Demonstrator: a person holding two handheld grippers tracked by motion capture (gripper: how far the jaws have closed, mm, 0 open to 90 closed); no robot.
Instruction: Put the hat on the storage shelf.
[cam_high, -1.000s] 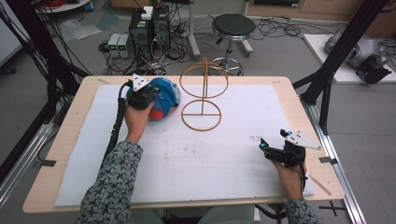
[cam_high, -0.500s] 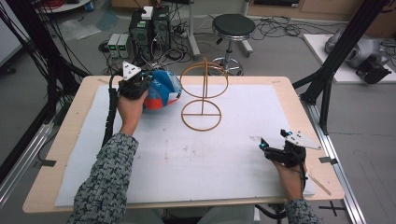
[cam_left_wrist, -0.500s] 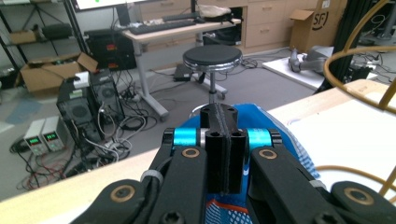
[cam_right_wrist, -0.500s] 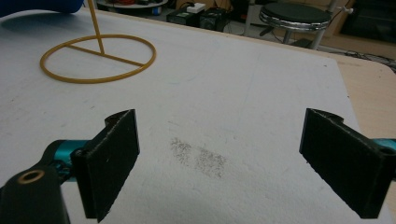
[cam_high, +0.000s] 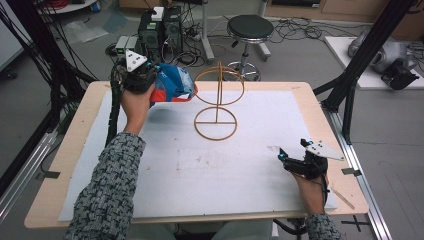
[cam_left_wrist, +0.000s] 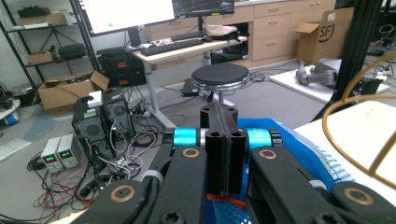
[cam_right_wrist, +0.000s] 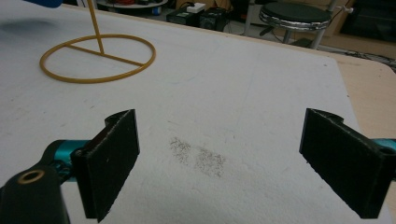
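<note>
- Because the left hand-held gripper (cam_high: 150, 80) has its jaws pressed together on a thin edge of the blue and red bag (cam_high: 172, 86), the bag hangs in the air above the far left corner of the bench (cam_high: 75, 150), clear of the white mat (cam_high: 250, 175); its shadow falls on the mat underneath.
- In the left gripper view the two pads meet face to face, with blue fabric and a red strip (cam_left_wrist: 224, 199) showing just below them, so the pinch seems to be on a seam or rim, a part thin enough to clamp flat.
- The gold wire stand (cam_high: 216, 102), a flat ring base with an upright post and a hoop on top, sits just to the right of the bag; holding the bag at hoop height suggests it is meant to go on or over that stand.
- The right hand-held gripper (cam_high: 292, 161) rests low at the near right of the mat, jaws spread wide with nothing between them, well apart from the stand, probably waiting to steady the stand or bag.
</note>
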